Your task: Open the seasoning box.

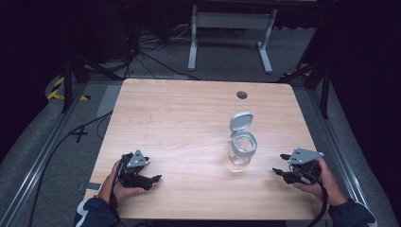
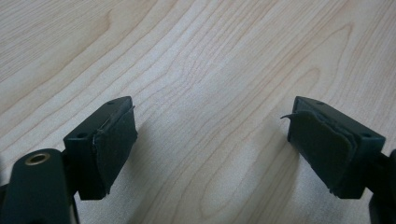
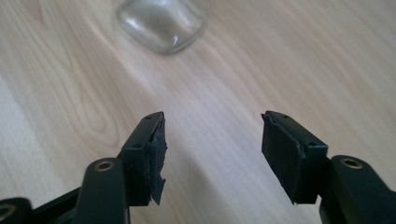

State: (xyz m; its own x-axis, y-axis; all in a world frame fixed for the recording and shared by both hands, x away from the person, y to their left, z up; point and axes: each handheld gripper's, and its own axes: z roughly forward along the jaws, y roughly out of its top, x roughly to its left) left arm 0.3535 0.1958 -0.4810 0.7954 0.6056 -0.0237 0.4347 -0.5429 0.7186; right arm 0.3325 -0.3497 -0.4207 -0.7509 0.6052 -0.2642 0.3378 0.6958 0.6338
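A clear glass jar (image 1: pixel 242 150) stands upright on the wooden table (image 1: pixel 179 118), right of centre, with its grey flip lid (image 1: pixel 240 121) hinged open and leaning back. My right gripper (image 1: pixel 280 164) rests low over the table to the jar's right, pointing toward it, jaws open and empty. In the right gripper view the jar's base (image 3: pixel 161 23) lies ahead, beyond the open gripper (image 3: pixel 213 116). My left gripper (image 1: pixel 156 178) sits near the front left edge, open with nothing in it. Bare wood lies between the jaws of the left gripper (image 2: pixel 210 109).
A round dark grommet hole (image 1: pixel 242 94) sits near the table's far edge. A white desk frame (image 1: pixel 231 28) stands behind the table on the grey floor. Cables (image 1: pixel 85 127) trail along the left side, and metal rails run along both sides.
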